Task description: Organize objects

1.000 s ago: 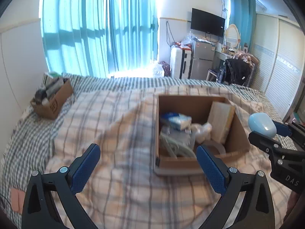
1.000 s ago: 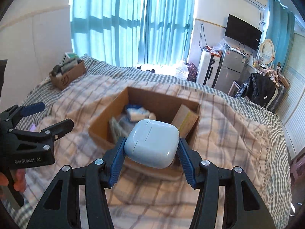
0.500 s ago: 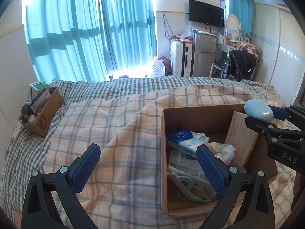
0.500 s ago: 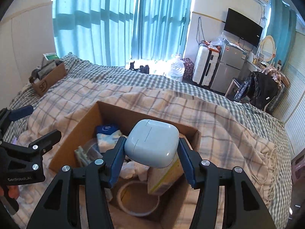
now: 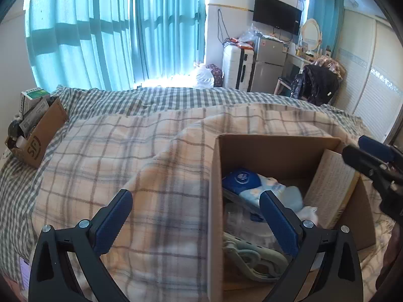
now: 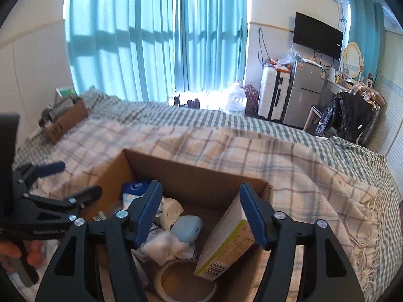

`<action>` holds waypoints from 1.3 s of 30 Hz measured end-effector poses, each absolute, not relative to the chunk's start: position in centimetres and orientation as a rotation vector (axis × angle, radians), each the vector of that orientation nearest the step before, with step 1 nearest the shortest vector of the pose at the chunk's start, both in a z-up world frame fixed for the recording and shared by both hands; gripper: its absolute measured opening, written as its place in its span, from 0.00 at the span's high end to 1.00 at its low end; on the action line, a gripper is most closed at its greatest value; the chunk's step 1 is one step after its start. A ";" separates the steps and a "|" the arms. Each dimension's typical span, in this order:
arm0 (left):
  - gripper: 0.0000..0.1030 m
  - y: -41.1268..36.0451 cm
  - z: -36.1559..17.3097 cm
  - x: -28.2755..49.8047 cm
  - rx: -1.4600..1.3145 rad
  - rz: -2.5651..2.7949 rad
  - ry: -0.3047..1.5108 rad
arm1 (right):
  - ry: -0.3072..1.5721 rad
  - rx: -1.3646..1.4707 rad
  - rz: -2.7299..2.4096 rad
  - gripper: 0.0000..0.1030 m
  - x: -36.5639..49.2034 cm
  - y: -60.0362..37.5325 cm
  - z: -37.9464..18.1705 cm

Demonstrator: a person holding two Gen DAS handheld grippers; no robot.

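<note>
Inside the cardboard box (image 6: 191,183), near its middle, lies the pale blue earbud case (image 6: 187,228), resting on crumpled white tissue (image 6: 163,248) between the blue-and-white wipes pack (image 6: 134,188) at the box's far left and the tilted yellow-and-white carton (image 6: 228,236) leaning on the box's right wall. A roll of tape (image 6: 185,280) sits at the box's near edge, just in front of the case. Above the box, the right gripper (image 6: 200,212) hangs with its tongs spread wide and nothing between them. Left of the box, the left gripper (image 5: 195,220) hovers over the plaid blanket (image 5: 126,166), its tongs also spread and empty.

Judging by its look, the case is a light, rigid plastic shell with a smooth, rounded surface, so it is likely slippery under the pads. The best hold would be across its two flatter broad faces, near the middle, rather than on the curved corners, where it could squirt out. Its soft tissue bed may let it sink or tip when pressed.
</note>
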State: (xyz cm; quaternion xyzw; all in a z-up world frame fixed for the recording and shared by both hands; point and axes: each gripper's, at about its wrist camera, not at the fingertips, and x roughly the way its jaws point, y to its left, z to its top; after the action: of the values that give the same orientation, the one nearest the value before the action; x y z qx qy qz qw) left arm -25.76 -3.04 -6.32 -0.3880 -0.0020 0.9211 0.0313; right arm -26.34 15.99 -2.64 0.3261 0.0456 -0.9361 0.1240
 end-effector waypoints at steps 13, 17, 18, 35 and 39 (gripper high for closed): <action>0.00 -0.7 4.7 -18.2 -0.922 2.935 0.067 | 0.128 0.755 -2.868 0.19 -17.9 18.8 7.2; 0.00 0.3 7.7 -14.8 -0.803 2.962 0.094 | 0.157 0.672 -2.908 0.14 -13.8 19.5 10.4; 0.00 0.5 8.3 -14.0 -0.775 2.971 0.093 | 0.158 0.654 -2.918 0.14 -12.9 19.6 10.9; 0.00 3.5 6.0 -6.2 -0.589 2.980 0.008 | 0.026 0.551 -3.012 0.00 -4.8 23.3 6.3; 0.00 4.3 3.7 -5.7 -0.652 2.981 0.038 | -0.064 0.523 -3.016 0.00 -4.4 24.0 4.4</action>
State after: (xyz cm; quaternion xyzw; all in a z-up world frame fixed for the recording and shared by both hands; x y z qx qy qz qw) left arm -5.73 4.27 3.73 -0.2134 0.0124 0.9759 0.0448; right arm -4.38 23.95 4.41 0.1706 -0.0209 -0.9843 0.0401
